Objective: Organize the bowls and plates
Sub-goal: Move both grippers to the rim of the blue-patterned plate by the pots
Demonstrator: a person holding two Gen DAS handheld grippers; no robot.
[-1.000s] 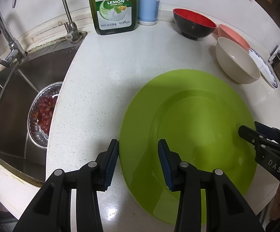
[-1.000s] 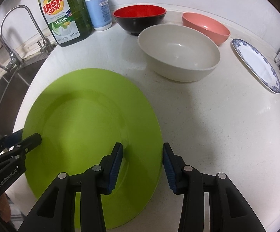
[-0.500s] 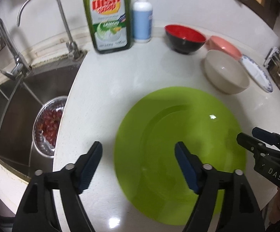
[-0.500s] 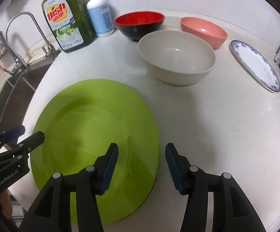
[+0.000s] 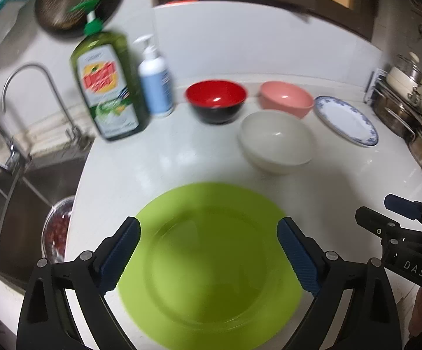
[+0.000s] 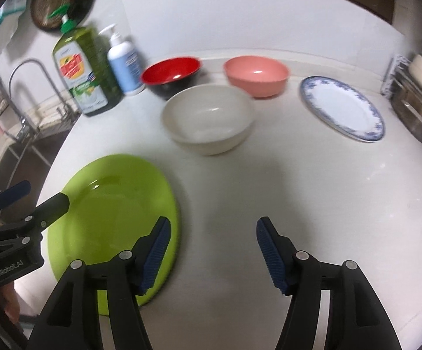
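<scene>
A big lime-green plate (image 5: 211,265) (image 6: 108,204) lies flat on the white counter (image 6: 269,189). My left gripper (image 5: 208,233) hovers above its near half, jaws opening wide and touching nothing. My right gripper (image 6: 214,227) hangs over bare counter just right of the plate's rim, jaws also opening, nothing between them. Behind the plate stand a cream bowl (image 5: 275,145) (image 6: 208,119), a red-and-black bowl (image 5: 215,99) (image 6: 171,73) and a pink bowl (image 5: 285,99) (image 6: 254,74). A blue-rimmed white plate (image 5: 345,124) (image 6: 342,108) lies at the back right.
A green dish-soap bottle (image 5: 108,87) and a blue pump bottle (image 5: 154,84) stand at the back left. The steel sink (image 5: 21,198) on the left holds a strainer of red fruit (image 5: 57,233). Metal pots on a rack (image 5: 409,110) line the right edge.
Both grippers stood around the green plate's rim, left and right. Both have since opened wide and drawn up and back, and the plate stays flat on the counter.
</scene>
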